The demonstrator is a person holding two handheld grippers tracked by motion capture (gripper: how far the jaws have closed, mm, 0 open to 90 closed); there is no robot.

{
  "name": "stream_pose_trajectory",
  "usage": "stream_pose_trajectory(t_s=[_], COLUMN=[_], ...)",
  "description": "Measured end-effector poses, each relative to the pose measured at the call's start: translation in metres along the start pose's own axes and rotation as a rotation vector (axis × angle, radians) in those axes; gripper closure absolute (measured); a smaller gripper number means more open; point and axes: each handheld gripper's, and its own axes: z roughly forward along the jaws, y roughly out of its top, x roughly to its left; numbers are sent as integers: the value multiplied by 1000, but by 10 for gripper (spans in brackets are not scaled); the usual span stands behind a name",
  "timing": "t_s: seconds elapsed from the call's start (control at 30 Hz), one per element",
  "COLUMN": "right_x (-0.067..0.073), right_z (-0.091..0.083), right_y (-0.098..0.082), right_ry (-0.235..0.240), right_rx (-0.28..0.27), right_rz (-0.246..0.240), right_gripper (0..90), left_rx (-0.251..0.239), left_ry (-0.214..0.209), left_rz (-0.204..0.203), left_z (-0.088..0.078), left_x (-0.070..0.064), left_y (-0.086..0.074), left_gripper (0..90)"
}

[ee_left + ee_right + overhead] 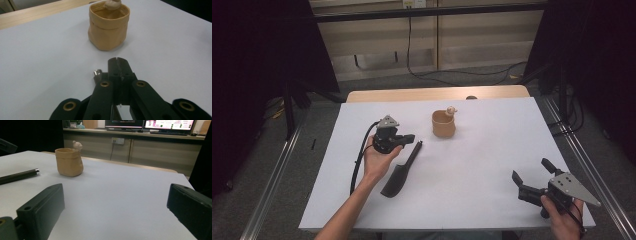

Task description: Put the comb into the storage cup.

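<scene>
A tan cup (443,125) with a small pale figure on its rim stands upright near the middle of the white table cover. A black long-handled tool (400,172) with a broad blade lies flat to the cup's left, its metal-tipped handle (97,73) pointing toward the cup. My left gripper (408,138) hovers over the handle end, jaws shut together (119,62) with nothing between them; the metal tip shows just beside and below them. The cup (109,26) stands ahead of it. My right gripper (530,170) rests at the near right, jaws wide open (116,195) and empty, facing the cup (69,161).
The white cover (492,150) spans the wooden table, whose far edge (437,93) shows bare. Metal rails (584,165) run along both sides. Cables trail on the floor beyond the table. A black cable (359,160) hangs from the left gripper.
</scene>
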Motion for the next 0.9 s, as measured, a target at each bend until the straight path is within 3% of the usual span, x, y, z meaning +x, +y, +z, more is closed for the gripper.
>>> stream_pose_trajectory(t_s=[0.03,0.17,0.5,0.67,0.9], right_x=[0,0,0,0,0], right_z=[-1,0,1,1,0], right_y=[0,0,-1,-1,-1], right_ry=[0,1,4,5,11], right_rx=[-1,0,5,5,5], right_rz=[0,0,-5,-5,-4], right_gripper=[8,8,5,4,3], left_rx=[38,93,158,257,281], left_ry=[32,50,21,31,28], left_rz=[16,24,44,114,92], left_z=[5,14,35,57,67], left_x=[1,5,-2,-11,-4], left_y=[1,1,6,4,-2], left_gripper=[900,900,900,900,900])
